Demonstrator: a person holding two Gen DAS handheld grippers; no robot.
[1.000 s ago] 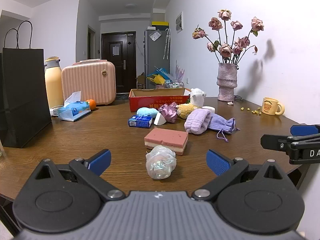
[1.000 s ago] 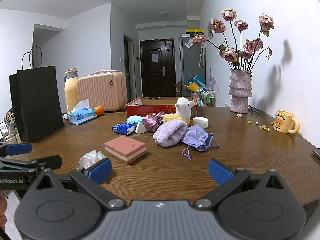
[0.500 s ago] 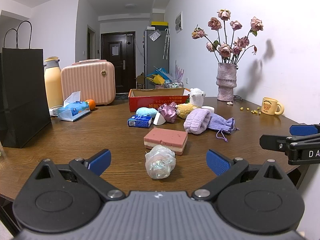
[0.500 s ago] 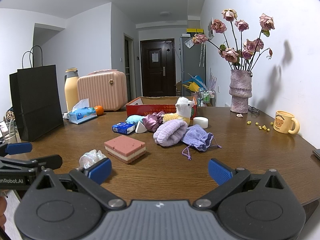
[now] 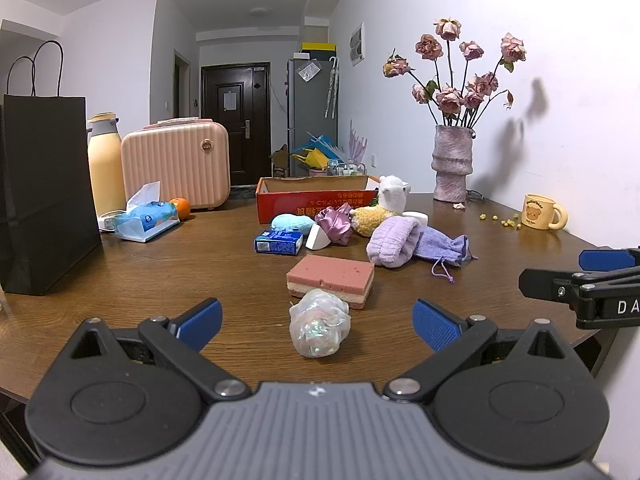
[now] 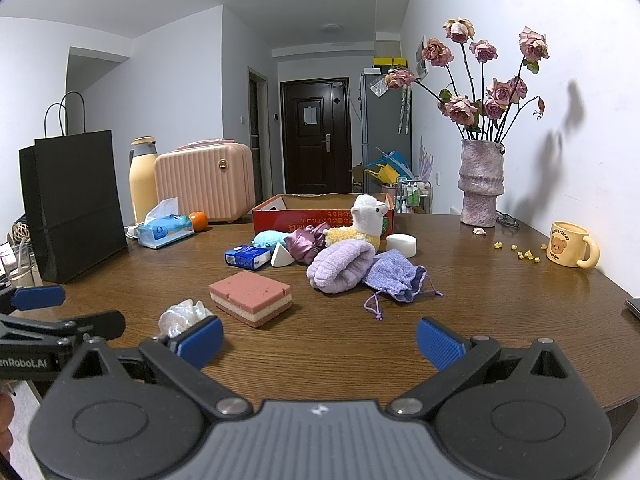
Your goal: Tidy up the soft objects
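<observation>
Two open, empty tools: our left hand-held gripper [image 5: 316,322] faces the crumpled wrap [image 5: 319,328] dead ahead, just before the sponge [image 5: 331,280], lengthwise toward us; right hand-held gripper [image 6: 319,342] sits farther.

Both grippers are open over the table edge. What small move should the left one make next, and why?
Probably ease the left gripper forward and down around the shiny scrunchie. It is the nearest soft thing, lying centred between the open fingers, just in front of the pink sponge, and nothing is held yet. The red box beyond looks a likely place for it.
</observation>
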